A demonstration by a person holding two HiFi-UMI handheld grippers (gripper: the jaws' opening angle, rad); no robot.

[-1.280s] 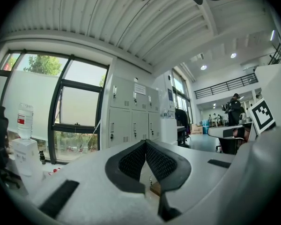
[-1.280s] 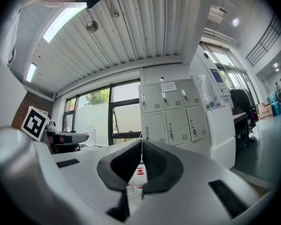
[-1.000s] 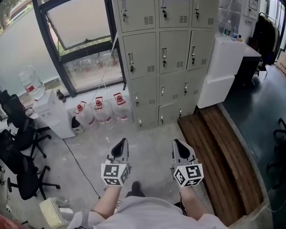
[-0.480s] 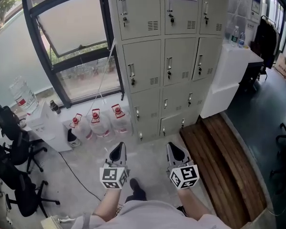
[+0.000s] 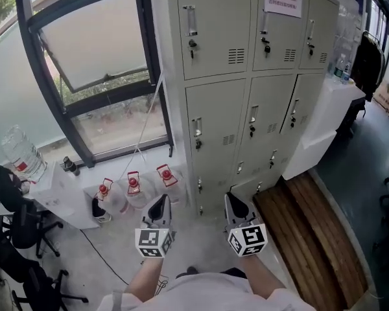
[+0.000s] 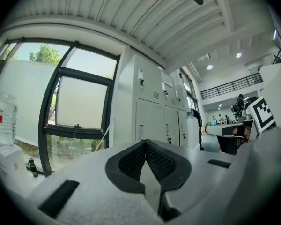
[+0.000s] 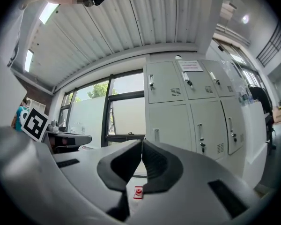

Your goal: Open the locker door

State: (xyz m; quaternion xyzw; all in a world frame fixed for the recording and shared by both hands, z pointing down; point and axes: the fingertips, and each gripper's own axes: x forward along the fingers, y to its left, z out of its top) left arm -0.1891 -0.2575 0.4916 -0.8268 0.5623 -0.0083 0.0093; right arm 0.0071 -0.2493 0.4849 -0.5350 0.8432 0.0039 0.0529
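Note:
A bank of grey lockers (image 5: 246, 76) stands ahead, all doors closed, each with a vertical handle such as the one on the left middle door (image 5: 196, 127). My left gripper (image 5: 160, 203) and right gripper (image 5: 229, 201) hover side by side over the floor, short of the lockers' bottom row and touching nothing. Both are shut and empty. In the left gripper view the closed jaws (image 6: 145, 142) point at the lockers (image 6: 150, 111). The right gripper view shows its jaws (image 7: 142, 141) pressed together below the locker doors (image 7: 196, 121).
Three large water jugs with red caps (image 5: 131, 185) sit on the floor left of the lockers, under a dark-framed window (image 5: 97, 50). A white cabinet (image 5: 324, 122) and a raised wooden platform (image 5: 318, 238) lie to the right. Black office chairs (image 5: 13, 238) crowd the left.
The person has walked closer to the lockers, which now fill more of the head view. Both grippers stayed shut and side by side.

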